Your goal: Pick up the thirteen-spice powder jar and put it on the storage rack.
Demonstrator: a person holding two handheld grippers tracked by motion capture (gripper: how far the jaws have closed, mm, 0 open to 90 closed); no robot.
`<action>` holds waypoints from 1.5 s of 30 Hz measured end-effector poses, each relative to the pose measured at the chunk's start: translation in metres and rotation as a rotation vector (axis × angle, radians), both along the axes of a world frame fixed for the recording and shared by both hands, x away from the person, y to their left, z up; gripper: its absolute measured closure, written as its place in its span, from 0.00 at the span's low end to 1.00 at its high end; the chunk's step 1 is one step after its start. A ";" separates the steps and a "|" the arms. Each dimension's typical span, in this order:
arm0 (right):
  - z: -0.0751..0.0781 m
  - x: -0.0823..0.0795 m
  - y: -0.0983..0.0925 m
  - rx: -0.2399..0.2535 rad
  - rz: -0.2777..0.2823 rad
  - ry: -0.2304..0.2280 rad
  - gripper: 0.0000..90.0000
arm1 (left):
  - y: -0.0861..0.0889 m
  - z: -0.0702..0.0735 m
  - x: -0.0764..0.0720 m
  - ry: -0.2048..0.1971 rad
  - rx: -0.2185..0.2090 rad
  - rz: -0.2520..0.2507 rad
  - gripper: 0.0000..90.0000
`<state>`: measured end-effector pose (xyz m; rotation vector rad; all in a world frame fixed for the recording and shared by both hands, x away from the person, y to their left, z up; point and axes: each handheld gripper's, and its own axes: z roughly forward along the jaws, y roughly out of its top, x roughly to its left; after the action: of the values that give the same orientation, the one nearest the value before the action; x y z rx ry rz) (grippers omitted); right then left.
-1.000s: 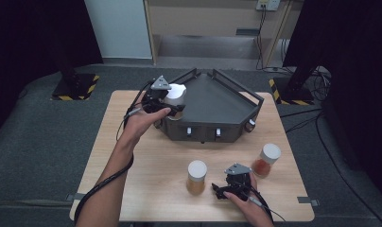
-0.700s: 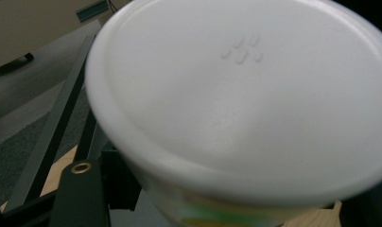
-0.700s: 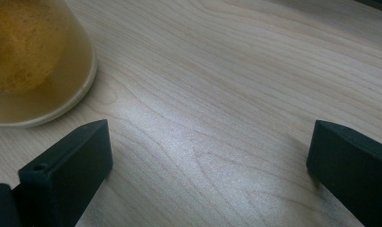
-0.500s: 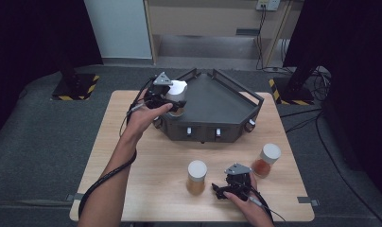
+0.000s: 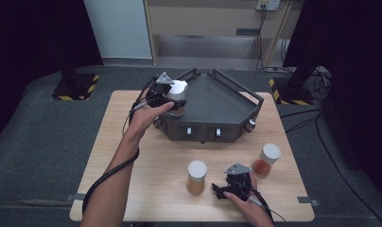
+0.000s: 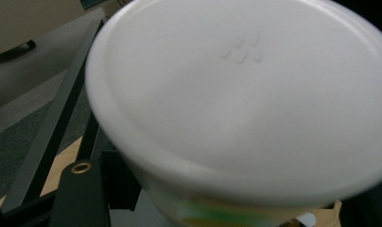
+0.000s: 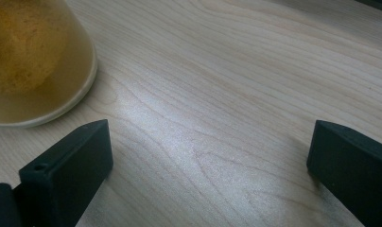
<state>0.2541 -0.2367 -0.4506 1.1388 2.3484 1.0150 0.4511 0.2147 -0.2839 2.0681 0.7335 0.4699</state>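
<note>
A jar with a white lid [image 5: 178, 88] hangs over the left rim of the black tray [image 5: 217, 101], and my left gripper [image 5: 175, 105] is shut on it. In the left gripper view the jar's lid [image 6: 246, 94] is very close and hides the jaws; a greenish-yellow band shows under the lid. My right gripper [image 5: 225, 185] rests low on the wooden table [image 5: 146, 161] near the front edge. Its jaws [image 7: 208, 156] stand open with bare wood between them. A white-lidded jar of yellow powder [image 5: 197, 177] [image 7: 33, 61] stands just to its left, apart from the jaws.
A second white-lidded jar with orange-red contents [image 5: 266, 161] stands on the table to the right of the right gripper. The black tray has raised rails [image 6: 52, 132] and knobs along its front wall. Grey floor surrounds the table.
The left hand has edged slightly upward with the jar at the tray's left rim. The right gripper has kept still.
</note>
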 end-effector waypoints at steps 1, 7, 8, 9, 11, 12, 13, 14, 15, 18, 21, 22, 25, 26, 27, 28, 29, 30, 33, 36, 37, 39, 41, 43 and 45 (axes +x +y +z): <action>0.000 0.000 0.000 0.000 0.000 0.000 0.01 | 0.000 -0.001 0.001 0.002 -0.004 0.001 0.33; 0.000 0.000 0.000 0.000 0.000 -0.001 0.01 | 0.000 -0.006 0.004 0.013 -0.006 0.006 0.33; 0.000 0.000 0.000 0.000 0.001 -0.001 0.01 | 0.000 -0.006 0.004 0.015 -0.009 0.008 0.33; 0.000 0.000 0.000 0.000 0.001 -0.001 0.01 | 0.001 -0.007 0.005 0.016 -0.009 0.009 0.33; 0.000 0.000 0.000 0.000 0.001 -0.001 0.01 | 0.001 -0.008 0.005 0.018 -0.010 0.012 0.33; 0.000 0.000 0.000 0.000 0.001 -0.001 0.01 | 0.001 -0.008 0.005 0.020 -0.011 0.012 0.33; 0.000 0.000 0.000 0.000 0.001 -0.001 0.01 | 0.001 -0.008 0.006 0.021 -0.010 0.013 0.33; 0.000 0.000 0.000 0.000 0.001 -0.001 0.01 | 0.001 -0.008 0.006 0.021 -0.010 0.015 0.33; 0.000 0.000 0.000 0.000 0.001 -0.001 0.01 | 0.001 -0.009 0.006 0.022 -0.011 0.017 0.33; 0.000 0.000 0.000 0.000 0.001 -0.001 0.01 | 0.001 -0.010 0.007 0.026 -0.012 0.018 0.33; 0.000 0.000 0.000 0.000 0.001 -0.001 0.01 | 0.003 -0.011 0.008 0.031 -0.027 0.022 0.32; 0.000 0.000 0.000 0.000 0.000 -0.001 0.01 | 0.003 -0.012 0.008 0.031 -0.027 0.024 0.32; 0.000 0.000 0.000 0.000 0.000 -0.001 0.01 | 0.002 -0.012 0.008 0.036 -0.013 0.032 0.33; 0.000 0.000 0.000 0.000 0.001 -0.001 0.01 | 0.001 -0.012 0.009 0.038 -0.012 0.034 0.33; 0.000 0.000 0.000 0.000 0.001 -0.001 0.01 | 0.001 -0.013 0.009 0.040 -0.012 0.036 0.33; 0.000 0.000 0.000 0.000 0.000 -0.001 0.01 | 0.002 -0.013 0.009 0.040 -0.014 0.037 0.32; 0.000 0.000 0.000 0.000 0.000 -0.001 0.01 | 0.002 -0.014 0.009 0.041 -0.017 0.037 0.33; 0.000 0.000 0.000 0.000 0.000 0.000 0.01 | 0.002 -0.014 0.009 0.042 -0.018 0.038 0.33; 0.000 0.000 0.000 0.000 0.001 -0.001 0.01 | 0.002 -0.013 0.010 0.045 -0.017 0.039 0.32; 0.000 0.000 0.000 0.000 0.001 -0.001 0.01 | 0.002 -0.013 0.011 0.050 -0.021 0.046 0.32; 0.000 0.000 0.000 0.000 0.001 -0.001 0.01 | 0.002 -0.014 0.011 0.048 -0.023 0.046 0.32; 0.000 0.000 0.000 0.000 0.001 -0.001 0.01 | 0.003 -0.015 0.011 0.047 -0.026 0.047 0.32; 0.000 0.000 0.000 0.000 0.001 -0.001 0.01 | 0.003 -0.016 0.009 0.047 -0.034 0.055 0.32; 0.000 0.000 0.000 0.001 0.001 -0.001 0.01 | 0.002 -0.016 0.009 0.050 -0.035 0.059 0.32; 0.000 0.000 0.000 0.000 0.001 -0.001 0.01 | 0.001 -0.014 0.009 0.051 -0.025 0.060 0.32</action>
<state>0.2540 -0.2369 -0.4507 1.1373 2.3482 1.0162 0.4602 0.2155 -0.2981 2.0458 0.8295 0.4411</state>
